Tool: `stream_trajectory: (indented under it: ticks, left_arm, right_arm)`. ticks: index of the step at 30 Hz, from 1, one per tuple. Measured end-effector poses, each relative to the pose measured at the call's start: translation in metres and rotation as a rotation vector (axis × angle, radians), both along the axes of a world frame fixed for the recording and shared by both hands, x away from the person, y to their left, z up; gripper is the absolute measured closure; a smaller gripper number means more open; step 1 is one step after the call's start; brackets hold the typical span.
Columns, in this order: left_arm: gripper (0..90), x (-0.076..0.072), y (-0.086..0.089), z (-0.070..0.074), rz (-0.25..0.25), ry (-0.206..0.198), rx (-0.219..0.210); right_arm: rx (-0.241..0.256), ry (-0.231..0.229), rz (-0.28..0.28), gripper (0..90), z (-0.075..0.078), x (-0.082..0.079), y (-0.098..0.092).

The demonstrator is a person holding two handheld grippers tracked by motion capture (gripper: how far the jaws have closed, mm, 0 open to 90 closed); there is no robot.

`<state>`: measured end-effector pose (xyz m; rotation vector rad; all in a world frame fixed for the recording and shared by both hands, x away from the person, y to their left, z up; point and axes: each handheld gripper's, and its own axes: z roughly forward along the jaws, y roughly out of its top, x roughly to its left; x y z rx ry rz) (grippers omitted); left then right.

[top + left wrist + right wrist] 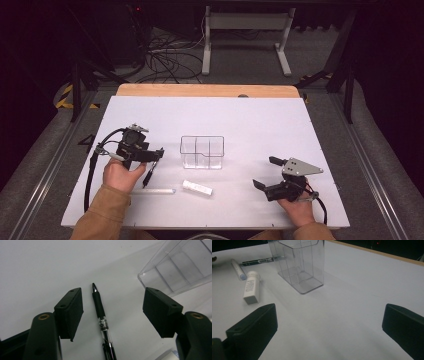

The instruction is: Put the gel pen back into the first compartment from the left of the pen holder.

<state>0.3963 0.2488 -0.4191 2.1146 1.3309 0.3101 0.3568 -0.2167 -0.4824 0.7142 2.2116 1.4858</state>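
The left gripper (113, 311) hangs over the pen (101, 315), jaws spread wide with the pen lying between them, touching neither. In the high view the pen (149, 175) lies at lower left of the frame on the white surface (250, 125), just left of the clear organizer (202, 151) and above a white tube (155, 191).

The main risk, as I judge it, is a poor closing: the pen sits nearer the left-hand jaw in the left gripper view, so that jaw could push it sideways and roll it before the other arrives. Closing on the slick clear barrel instead of the rubber grip may let it slip or swing when lifted.

In that view the pen's long axis runs nearly bottom to top of the frame, tip toward the top, leaning slightly left.

The right gripper (272, 175) rests at lower right of the high view, jaws spread, holding nothing, well apart from the small white bottle (197, 188).
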Motion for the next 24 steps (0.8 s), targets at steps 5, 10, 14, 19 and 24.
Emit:
stream_trajectory:
  ticks: [5,10,14,19,24]
  left_arm:
    - [37.5,0.005,-0.002,-0.002,0.018,0.018,0.02]
    - [43.4,0.016,-0.004,-0.01,0.054,0.081,0.035]
    - [47.6,0.023,-0.004,-0.016,0.066,0.125,0.054]
    - [51.9,0.028,-0.006,-0.021,0.068,0.163,0.062]
    - [54.0,0.032,-0.009,-0.025,0.08,0.207,0.066]
  right_arm:
    - [-0.001,-0.002,0.002,0.4,0.0,0.0,0.0]
    - [-0.005,-0.004,0.01,0.5,0.0,0.0,0.001]
    - [-0.006,-0.003,0.012,0.6,0.0,0.0,0.001]
    - [-0.007,-0.003,0.015,0.6,-0.001,0.0,0.002]
    - [-0.004,-0.001,0.026,0.9,0.0,0.0,0.002]
